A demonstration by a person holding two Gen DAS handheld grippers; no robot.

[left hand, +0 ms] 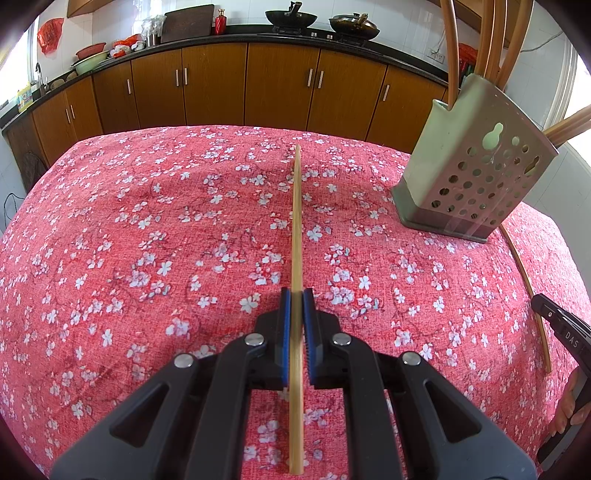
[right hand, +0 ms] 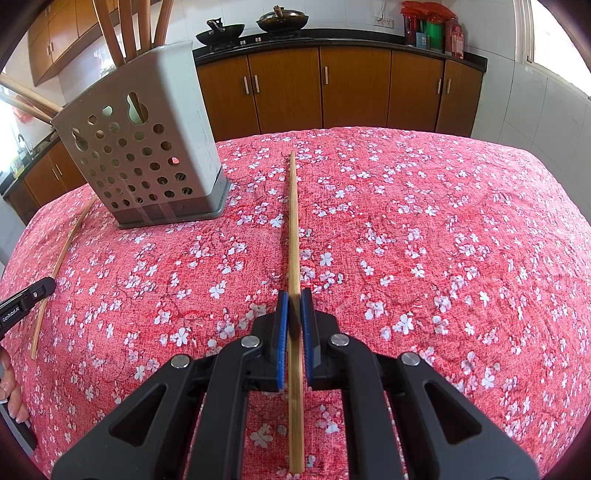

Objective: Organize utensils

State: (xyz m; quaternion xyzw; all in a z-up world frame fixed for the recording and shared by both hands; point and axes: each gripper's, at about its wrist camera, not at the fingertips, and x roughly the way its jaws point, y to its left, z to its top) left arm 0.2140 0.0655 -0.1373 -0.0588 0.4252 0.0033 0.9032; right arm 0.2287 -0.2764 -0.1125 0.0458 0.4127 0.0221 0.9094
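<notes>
My left gripper [left hand: 295, 295] is shut on a bamboo chopstick [left hand: 296, 221] that points forward over the red floral tablecloth [left hand: 147, 240]. My right gripper [right hand: 294, 293] is shut on a second bamboo chopstick [right hand: 293, 221], also pointing forward. A grey perforated utensil holder [left hand: 476, 166] with several wooden utensils in it stands to the right of the left gripper; it also shows in the right wrist view [right hand: 147, 147], to the left. The right gripper's body [left hand: 565, 332] shows at the right edge, the left gripper's body [right hand: 22, 302] at the left edge.
The chopstick held by the other gripper shows in each view, near the holder [left hand: 532, 295] [right hand: 59, 266]. Brown kitchen cabinets [left hand: 221, 85] and a dark counter with woks [left hand: 291, 18] stand behind the table. The tablecloth [right hand: 443, 240] spreads to all sides.
</notes>
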